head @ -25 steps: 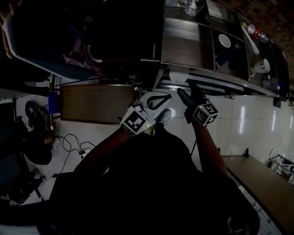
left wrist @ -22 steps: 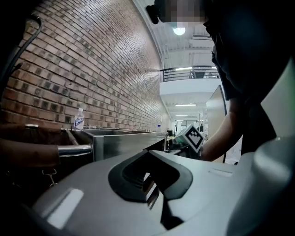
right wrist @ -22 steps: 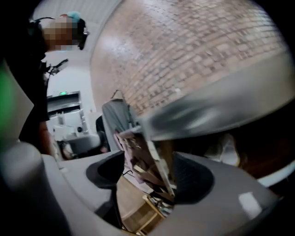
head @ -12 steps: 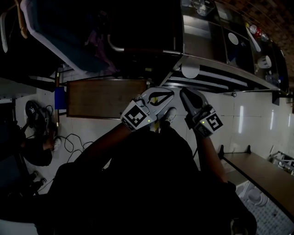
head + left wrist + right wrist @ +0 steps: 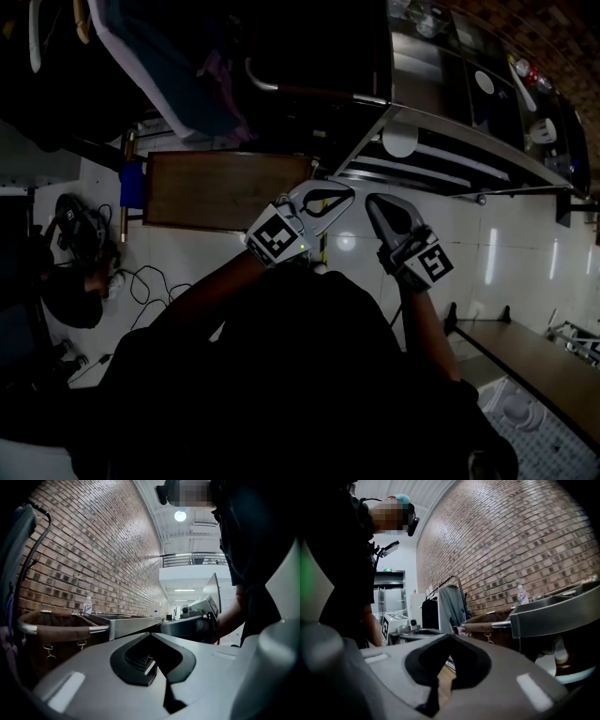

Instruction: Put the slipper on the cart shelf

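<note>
Beside the cart (image 5: 469, 161), left claw (image 5: 345, 194) is closed, empty; right claw (image 5: 372, 203) has just closed on nothing, so the slipper risks being left behind.

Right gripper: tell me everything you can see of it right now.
The right gripper is smooth grey plastic by the look, dark-lined around the opening behind its tips. Its jaws have just closed, tips together, nothing between them. A cube with black-and-white square markers sits at its rear. It is held about level beside the metal cart, touching nothing else.
</note>
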